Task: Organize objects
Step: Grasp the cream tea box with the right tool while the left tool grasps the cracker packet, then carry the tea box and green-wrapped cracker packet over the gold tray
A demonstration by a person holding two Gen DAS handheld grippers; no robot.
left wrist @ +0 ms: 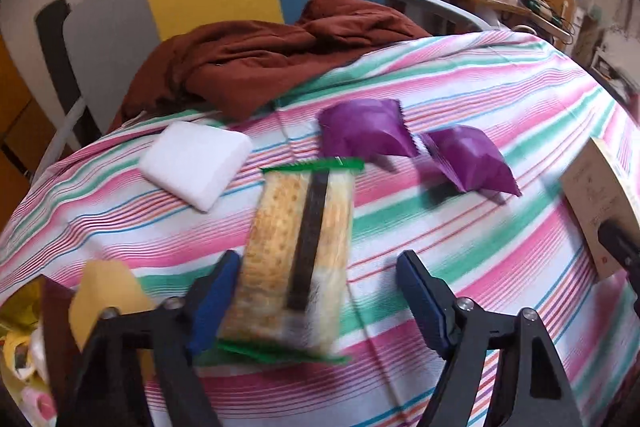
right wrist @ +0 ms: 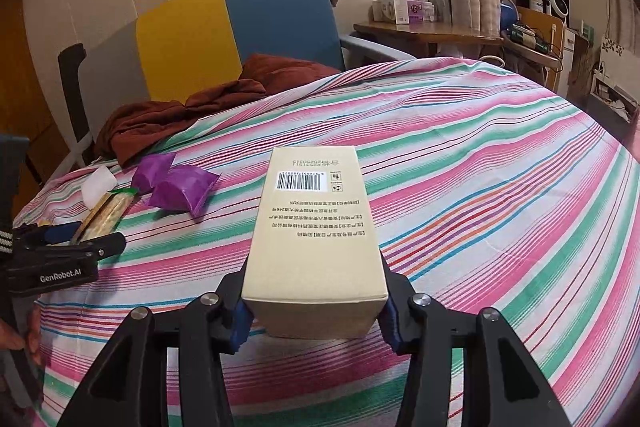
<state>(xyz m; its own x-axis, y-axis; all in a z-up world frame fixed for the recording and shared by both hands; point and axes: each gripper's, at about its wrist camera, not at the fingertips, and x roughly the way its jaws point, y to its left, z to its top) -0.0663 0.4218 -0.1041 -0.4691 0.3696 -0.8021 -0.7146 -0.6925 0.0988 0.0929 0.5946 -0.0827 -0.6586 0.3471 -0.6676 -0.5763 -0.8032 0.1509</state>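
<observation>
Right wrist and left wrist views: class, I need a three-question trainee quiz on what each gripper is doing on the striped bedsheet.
1. True or false: the right gripper is shut on the beige carton.
2. Which lies between the open left gripper's jaws? A) cracker packet B) purple pouch C) white foam block
3. How many purple pouches lie on the striped bedsheet?

Key: 1 true; 2 A; 3 two.
</observation>
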